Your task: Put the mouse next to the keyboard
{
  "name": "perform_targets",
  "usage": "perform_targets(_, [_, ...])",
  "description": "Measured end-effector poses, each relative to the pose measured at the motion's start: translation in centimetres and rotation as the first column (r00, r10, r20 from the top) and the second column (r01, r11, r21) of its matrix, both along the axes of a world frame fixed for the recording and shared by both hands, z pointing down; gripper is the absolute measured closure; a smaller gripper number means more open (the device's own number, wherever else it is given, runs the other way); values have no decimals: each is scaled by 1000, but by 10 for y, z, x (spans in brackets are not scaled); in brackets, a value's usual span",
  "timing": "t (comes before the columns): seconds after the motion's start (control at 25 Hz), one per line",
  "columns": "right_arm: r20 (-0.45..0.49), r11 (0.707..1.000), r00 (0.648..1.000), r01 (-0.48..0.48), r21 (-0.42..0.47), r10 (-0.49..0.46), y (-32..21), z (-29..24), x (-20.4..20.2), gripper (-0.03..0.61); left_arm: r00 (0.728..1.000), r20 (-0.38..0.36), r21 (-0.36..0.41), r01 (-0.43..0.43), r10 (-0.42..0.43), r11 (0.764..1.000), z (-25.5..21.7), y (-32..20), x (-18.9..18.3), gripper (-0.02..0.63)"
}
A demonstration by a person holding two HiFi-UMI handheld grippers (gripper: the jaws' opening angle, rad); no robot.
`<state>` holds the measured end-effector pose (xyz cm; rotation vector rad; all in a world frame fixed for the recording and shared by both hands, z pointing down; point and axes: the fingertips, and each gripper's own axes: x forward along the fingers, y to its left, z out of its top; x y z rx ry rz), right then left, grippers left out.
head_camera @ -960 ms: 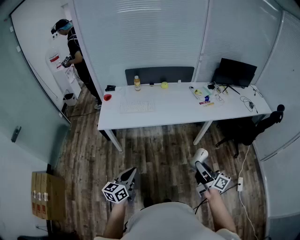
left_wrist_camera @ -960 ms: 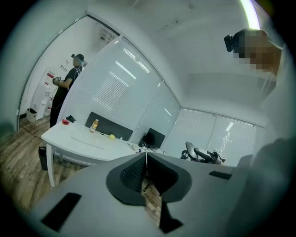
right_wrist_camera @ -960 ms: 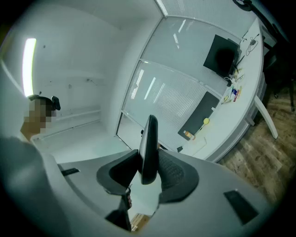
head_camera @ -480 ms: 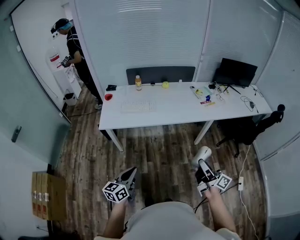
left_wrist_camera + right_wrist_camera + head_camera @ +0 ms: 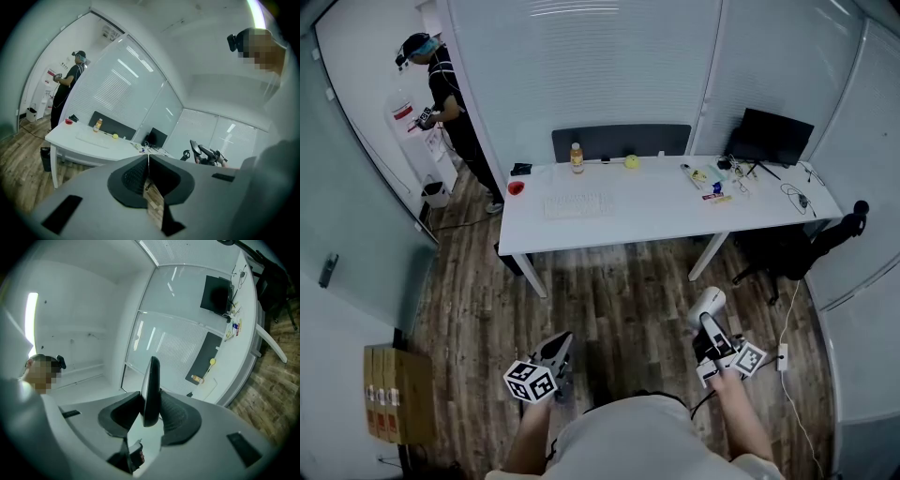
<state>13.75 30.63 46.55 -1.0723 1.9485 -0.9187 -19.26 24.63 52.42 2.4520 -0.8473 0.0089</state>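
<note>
A white keyboard [image 5: 575, 203] lies on the left half of the white desk [image 5: 666, 225] across the room; the left gripper view shows the keyboard [image 5: 91, 139] too. My right gripper [image 5: 705, 324] is low at the right, over the wood floor, shut on a white mouse [image 5: 707, 304]. In the right gripper view the mouse [image 5: 150, 390] stands edge-on, pinched between the dark pads. My left gripper [image 5: 560, 346] hangs low at the left, shut with nothing in it; its pads [image 5: 140, 174] meet along a thin line.
On the desk stand an orange bottle [image 5: 577, 157], a yellow ball [image 5: 631, 161], a red thing [image 5: 516, 188], small clutter [image 5: 712, 186] and a black monitor [image 5: 769, 138]. A black chair [image 5: 787, 248] sits at the right end. Another person [image 5: 450, 103] stands at the far left. Cardboard boxes [image 5: 389, 394] sit at the left.
The desk sits a little higher in the head view. My right gripper with the mouse has drifted slightly right. The left gripper has kept its place.
</note>
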Motion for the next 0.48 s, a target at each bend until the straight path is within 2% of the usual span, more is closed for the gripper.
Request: perform_targets(0.48, [-36, 999, 999, -24, -43, 23, 1, 13, -18, 436, 999, -5, -17, -37, 37, 999, 10, -13, -14, 592])
